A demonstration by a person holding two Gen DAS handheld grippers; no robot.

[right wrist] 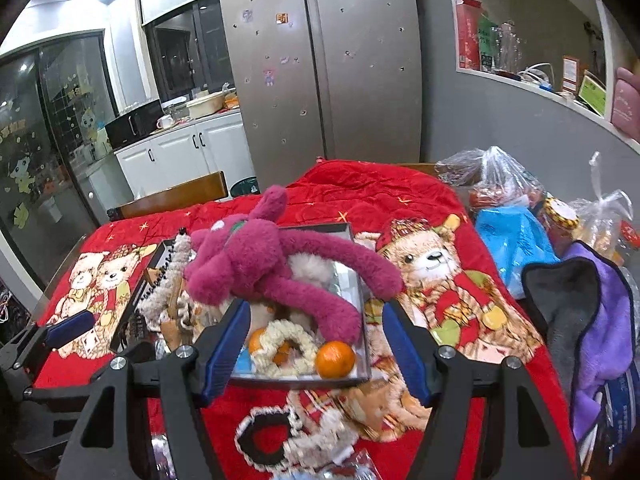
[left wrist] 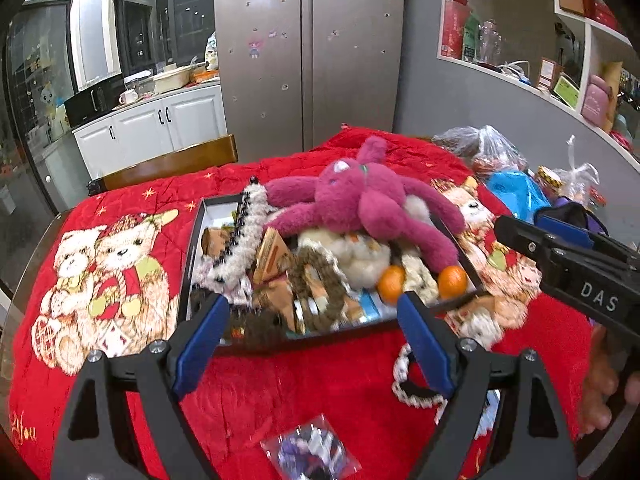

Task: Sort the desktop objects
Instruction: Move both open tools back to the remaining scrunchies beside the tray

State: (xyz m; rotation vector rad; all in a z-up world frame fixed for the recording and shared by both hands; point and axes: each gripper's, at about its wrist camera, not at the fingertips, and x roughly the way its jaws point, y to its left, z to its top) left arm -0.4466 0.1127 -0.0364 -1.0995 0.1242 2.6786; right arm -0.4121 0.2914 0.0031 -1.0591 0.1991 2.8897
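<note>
A black-rimmed box (left wrist: 192,240) (right wrist: 132,304) on the red cloth is heaped with items. A magenta plush toy (left wrist: 360,200) (right wrist: 256,264) sprawls on top. Two oranges (left wrist: 452,280) (right wrist: 335,359), a white plush (left wrist: 360,256) and braided rope pieces (right wrist: 286,346) lie under it. My left gripper (left wrist: 314,336) hovers open before the box's near edge, with nothing between its blue pads. My right gripper (right wrist: 314,352) is open over the box's near right corner, also holding nothing. A black-and-white scrunchie (left wrist: 412,388) (right wrist: 272,436) and a small clear packet (left wrist: 312,452) lie on the cloth in front.
The table wears a red teddy-bear quilt (left wrist: 120,280) (right wrist: 436,280). Plastic bags (right wrist: 492,184), a blue bag (right wrist: 512,244) and a purple-grey cloth (right wrist: 592,320) crowd the right side. A wooden chair back (left wrist: 168,164) stands behind the table. A hand (left wrist: 600,380) holds the right gripper's handle.
</note>
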